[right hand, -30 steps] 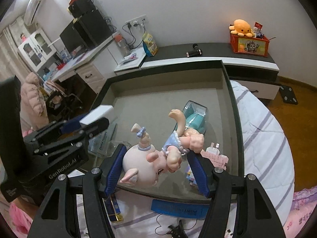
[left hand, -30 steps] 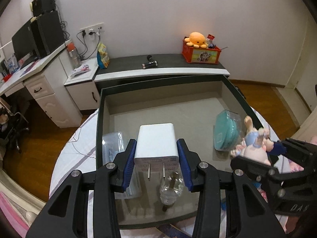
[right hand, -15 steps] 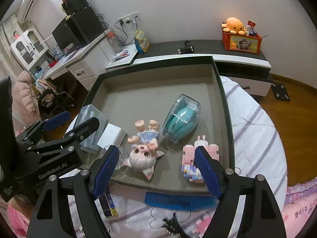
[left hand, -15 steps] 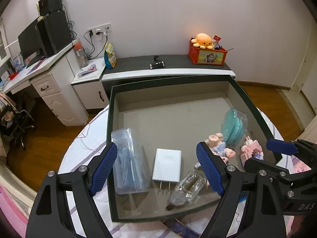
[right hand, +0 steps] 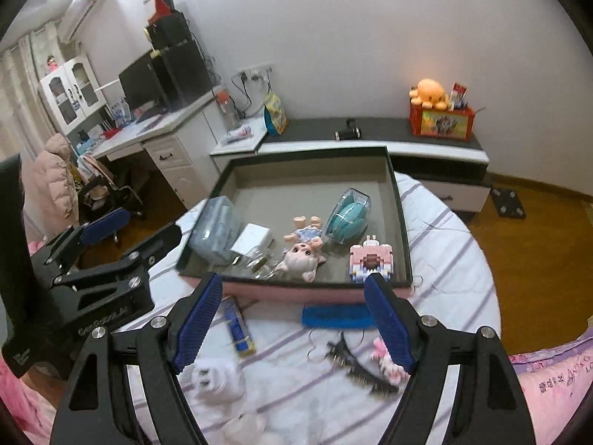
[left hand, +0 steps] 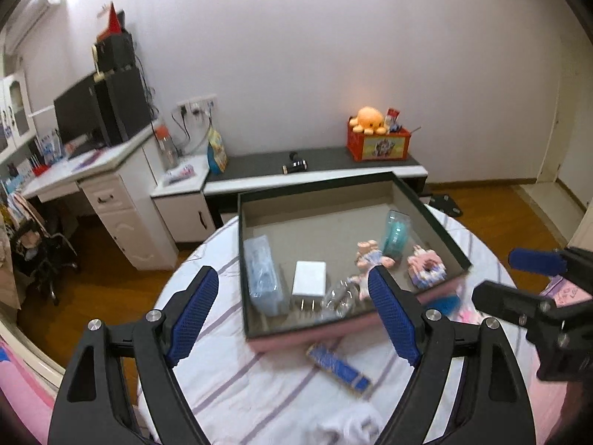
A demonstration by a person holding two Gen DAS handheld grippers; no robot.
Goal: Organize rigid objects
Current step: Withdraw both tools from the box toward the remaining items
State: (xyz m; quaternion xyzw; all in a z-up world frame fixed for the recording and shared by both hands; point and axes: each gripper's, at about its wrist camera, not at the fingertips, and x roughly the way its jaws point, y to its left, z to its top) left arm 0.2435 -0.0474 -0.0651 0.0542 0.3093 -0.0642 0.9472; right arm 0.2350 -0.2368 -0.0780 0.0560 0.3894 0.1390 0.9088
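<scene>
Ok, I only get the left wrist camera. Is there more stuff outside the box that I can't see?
Observer: Yes. The right wrist view shows a black hair clip lying on the striped sheet, in front of the box.
Operator: Is anything next to it?
Observer: A small pink-and-white fluffy thing sits just right of the clip.

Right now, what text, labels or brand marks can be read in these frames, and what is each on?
"GenRobot.AI", partly blurred: side of the left gripper, seen in the right wrist view.
Pink cloth at lower right: printed characters and letters, too blurred to read.
Red box, snack bag, blue packet: print too small to read.
</scene>
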